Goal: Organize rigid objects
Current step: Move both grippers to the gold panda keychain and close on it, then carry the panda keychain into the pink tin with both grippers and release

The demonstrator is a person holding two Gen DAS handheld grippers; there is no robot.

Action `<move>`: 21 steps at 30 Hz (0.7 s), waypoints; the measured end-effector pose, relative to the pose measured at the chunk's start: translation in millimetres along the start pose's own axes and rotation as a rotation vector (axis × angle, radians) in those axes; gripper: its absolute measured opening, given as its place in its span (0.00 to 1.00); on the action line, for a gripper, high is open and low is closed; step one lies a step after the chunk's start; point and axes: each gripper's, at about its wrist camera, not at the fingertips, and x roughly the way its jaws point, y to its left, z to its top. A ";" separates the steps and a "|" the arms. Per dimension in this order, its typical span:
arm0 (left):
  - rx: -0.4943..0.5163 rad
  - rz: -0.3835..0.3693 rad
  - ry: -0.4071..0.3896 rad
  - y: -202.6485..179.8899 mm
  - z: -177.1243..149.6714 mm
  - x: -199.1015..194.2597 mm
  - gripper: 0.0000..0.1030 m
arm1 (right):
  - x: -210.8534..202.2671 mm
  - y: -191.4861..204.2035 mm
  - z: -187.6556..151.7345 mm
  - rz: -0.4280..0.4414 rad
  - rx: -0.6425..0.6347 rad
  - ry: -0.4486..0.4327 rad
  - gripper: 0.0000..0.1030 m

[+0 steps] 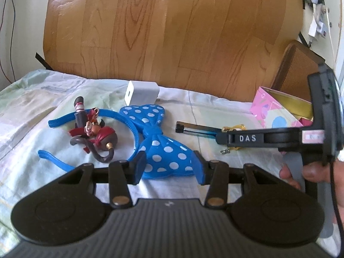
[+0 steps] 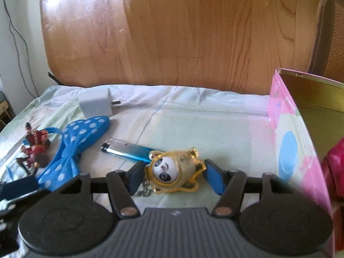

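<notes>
A blue polka-dot bow headband (image 1: 163,148) lies on the bed sheet (image 1: 32,107). My left gripper (image 1: 169,167) is shut on the bow's near lobe, one pad against each side. The headband (image 2: 71,150) also shows in the right wrist view, with the left gripper (image 2: 21,185) at its near end. My right gripper (image 2: 174,178) stands open around a gold panda keychain (image 2: 174,169), pads just clear of it. A blue lighter (image 2: 126,150) lies just behind the panda. In the left wrist view the right gripper (image 1: 221,139), held by a hand (image 1: 311,172), hangs over the lighter (image 1: 197,129).
A pirate figurine (image 1: 92,135) lies inside the headband's arc. A white charger (image 1: 142,92) stands near the wooden headboard (image 1: 172,32). A pink box (image 2: 288,139) with a gold inside is open at the right, something red (image 2: 335,161) in it. A chair (image 1: 296,71) stands behind it.
</notes>
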 end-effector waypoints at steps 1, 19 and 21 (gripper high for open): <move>0.002 -0.007 -0.003 -0.6 -0.1 -0.5 0.47 | -3.5 1.8 -2.9 0.000 -0.012 -0.006 0.58; 0.112 -0.545 0.122 -41.8 -16.9 -21.0 0.53 | -154.6 2.5 -115.0 0.114 -0.162 -0.035 0.57; 0.105 -0.611 0.148 -51.1 -21.8 -29.5 0.53 | -158.2 -4.5 -118.5 0.117 -0.134 -0.041 0.59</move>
